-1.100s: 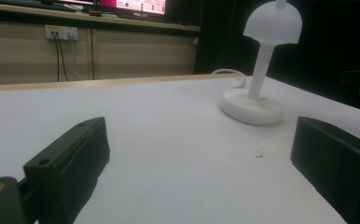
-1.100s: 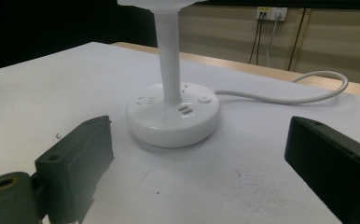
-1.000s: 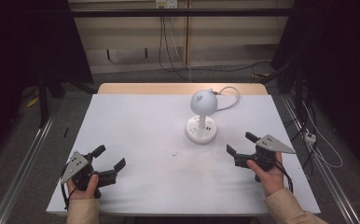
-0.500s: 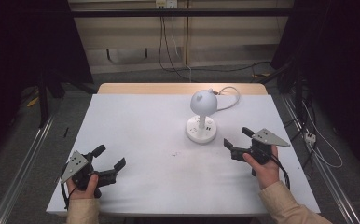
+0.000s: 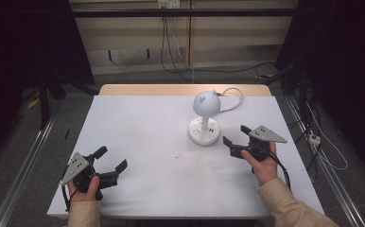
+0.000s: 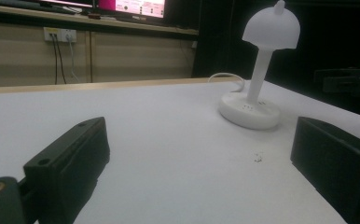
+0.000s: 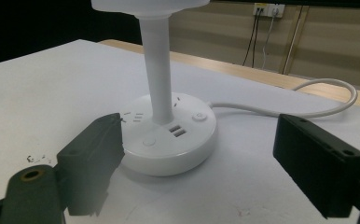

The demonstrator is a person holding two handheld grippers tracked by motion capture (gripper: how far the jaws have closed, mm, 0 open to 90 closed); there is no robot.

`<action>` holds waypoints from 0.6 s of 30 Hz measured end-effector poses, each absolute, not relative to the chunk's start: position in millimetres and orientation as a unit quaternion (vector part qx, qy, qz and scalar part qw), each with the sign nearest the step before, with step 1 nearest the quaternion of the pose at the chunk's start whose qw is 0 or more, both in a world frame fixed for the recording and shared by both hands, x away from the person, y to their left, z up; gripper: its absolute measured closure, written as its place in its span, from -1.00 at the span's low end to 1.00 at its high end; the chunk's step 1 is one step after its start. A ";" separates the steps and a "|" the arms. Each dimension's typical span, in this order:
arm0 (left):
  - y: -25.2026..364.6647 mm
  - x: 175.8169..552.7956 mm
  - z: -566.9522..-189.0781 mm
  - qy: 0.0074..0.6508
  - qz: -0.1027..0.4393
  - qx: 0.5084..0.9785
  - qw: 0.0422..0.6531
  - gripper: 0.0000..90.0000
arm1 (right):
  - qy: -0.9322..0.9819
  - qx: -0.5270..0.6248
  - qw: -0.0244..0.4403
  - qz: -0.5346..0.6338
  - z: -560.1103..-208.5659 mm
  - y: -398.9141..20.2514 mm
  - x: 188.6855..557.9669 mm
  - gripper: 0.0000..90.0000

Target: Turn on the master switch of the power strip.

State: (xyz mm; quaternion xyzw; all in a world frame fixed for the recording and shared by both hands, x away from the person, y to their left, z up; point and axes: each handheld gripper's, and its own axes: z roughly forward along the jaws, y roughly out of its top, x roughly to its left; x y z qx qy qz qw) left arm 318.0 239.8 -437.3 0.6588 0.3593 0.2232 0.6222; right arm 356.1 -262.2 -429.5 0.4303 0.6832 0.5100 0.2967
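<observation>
A white table lamp (image 5: 204, 118) with a dome shade and a round base stands right of the table's middle; it also appears as the lamp (image 6: 257, 70) and the lamp base (image 7: 169, 135), which has buttons and USB ports. My right gripper (image 5: 235, 135) is open just right of the base, jaws pointing at it; in the right gripper view the right gripper (image 7: 211, 154) has its jaws spread on either side of the base, holding nothing. My left gripper (image 5: 110, 159) rests open near the front left corner, and the left gripper (image 6: 201, 163) is empty.
The lamp's white cord (image 5: 230, 97) loops off the back right of the white table (image 5: 143, 127). A small dark speck (image 5: 177, 155) lies on the tabletop. Cables and a power strip (image 5: 313, 138) lie on the floor at the right.
My right gripper has moved forward and left, closer to the lamp base. The left gripper has stayed put.
</observation>
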 end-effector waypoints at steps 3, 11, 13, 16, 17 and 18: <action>239.8 318.2 -437.2 0.359 0.224 0.659 0.622 -0.91 | 0.684 0.431 0.297 0.508 -428.9 -262.5 359.8 -0.59; 240.7 317.9 -436.8 0.360 0.225 0.656 0.624 -0.91 | 0.683 0.438 0.298 0.503 -429.8 -261.8 366.9 -0.37; 240.8 317.8 -436.8 0.361 0.225 0.656 0.624 -0.91 | 0.684 0.439 0.296 0.502 -431.0 -261.6 368.8 -0.29; 241.0 317.9 -437.0 0.363 0.224 0.653 0.625 -0.91 | 0.690 0.436 0.294 0.498 -432.6 -259.6 371.8 -0.10; 241.2 318.0 -437.0 0.363 0.225 0.654 0.625 -0.91 | 0.691 0.434 0.293 0.498 -433.0 -259.2 372.6 -0.06; 241.5 318.1 -437.2 0.363 0.223 0.653 0.626 -0.91 | 0.692 0.436 0.292 0.496 -433.3 -258.9 373.2 0.00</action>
